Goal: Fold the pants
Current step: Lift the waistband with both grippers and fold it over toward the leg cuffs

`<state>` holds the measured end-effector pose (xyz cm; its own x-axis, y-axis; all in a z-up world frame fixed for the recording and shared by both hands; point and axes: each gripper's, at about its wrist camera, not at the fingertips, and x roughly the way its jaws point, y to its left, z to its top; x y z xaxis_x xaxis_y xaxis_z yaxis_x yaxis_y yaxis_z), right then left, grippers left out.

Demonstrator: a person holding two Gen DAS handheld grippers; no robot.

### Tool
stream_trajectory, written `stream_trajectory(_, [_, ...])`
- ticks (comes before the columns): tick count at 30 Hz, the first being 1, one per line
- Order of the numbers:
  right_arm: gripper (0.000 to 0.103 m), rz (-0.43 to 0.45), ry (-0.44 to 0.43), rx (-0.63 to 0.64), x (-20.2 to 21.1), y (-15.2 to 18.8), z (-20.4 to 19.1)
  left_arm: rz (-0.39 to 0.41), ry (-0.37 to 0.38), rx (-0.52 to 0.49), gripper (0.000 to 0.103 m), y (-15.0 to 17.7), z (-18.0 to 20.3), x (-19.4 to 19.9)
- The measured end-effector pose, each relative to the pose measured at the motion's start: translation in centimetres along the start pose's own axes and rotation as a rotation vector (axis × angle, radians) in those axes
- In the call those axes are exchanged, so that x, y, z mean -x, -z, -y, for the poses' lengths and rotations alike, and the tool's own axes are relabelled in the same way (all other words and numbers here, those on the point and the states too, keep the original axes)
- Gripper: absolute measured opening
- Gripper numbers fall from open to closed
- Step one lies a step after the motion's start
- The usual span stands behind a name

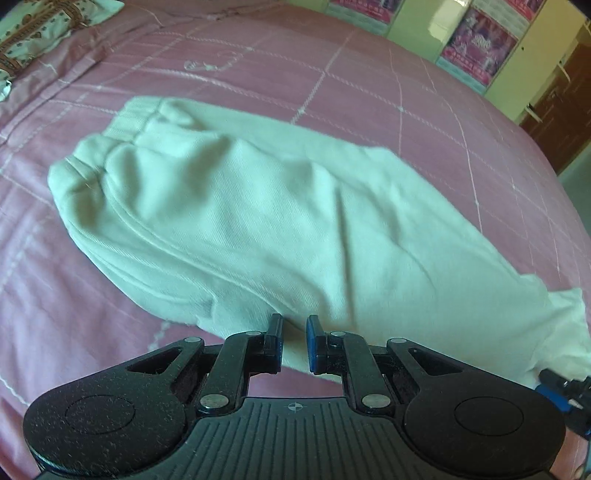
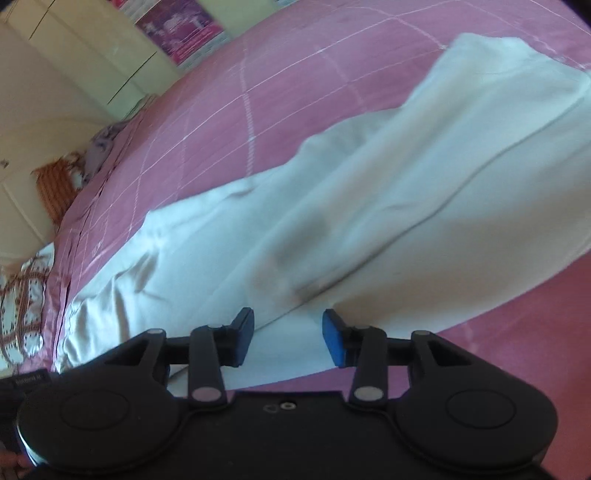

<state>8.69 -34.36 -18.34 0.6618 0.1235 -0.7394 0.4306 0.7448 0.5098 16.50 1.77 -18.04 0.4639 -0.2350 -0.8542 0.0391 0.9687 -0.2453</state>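
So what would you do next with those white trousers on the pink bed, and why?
Probably shift both grippers to one end of the white cotton trousers. They lie folded lengthwise on the pink quilted bedspread, and neither the left gripper nor the right gripper holds cloth.

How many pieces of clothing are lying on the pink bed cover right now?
1: the white pants, folded lengthwise, lie across the middle of the pink bed cover. A patterned fabric lies at the far corner; more may lie outside the views.

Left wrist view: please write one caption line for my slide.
Left gripper over white pants lying on a pink bedspread.
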Motion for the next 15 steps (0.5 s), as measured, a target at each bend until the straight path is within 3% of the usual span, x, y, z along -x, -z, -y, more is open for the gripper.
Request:
stream_trajectory(2, [0.041,0.03,0.028,-0.048,0.8,-0.8,2.3,-0.043,-0.002,0.014,0.012,1.2,0.2,-1.2])
stream_trajectory(6, [0.04,0.051,0.003,-0.199,0.7,-2.1,6.1,-0.02,-0.01,0.007,0.012,1.8,0.5,-0.7])
stream_trajectory(11, [0.041,0.117,-0.007,-0.291,-1.3,-3.8,7.0,-0.031,-0.015,0.04,0.012,1.5,0.1,-0.9])
stream_trajectory(13, [0.032,0.15,0.002,-0.295,-1.8,-4.3,7.0,-0.026,-0.025,0.021,0.012,1.8,0.4,-0.8])
stream_trajectory(15, [0.015,0.173,-0.006,-0.342,-2.0,-4.6,7.4,-0.021,-0.032,0.007,0.012,1.8,0.6,-0.8])
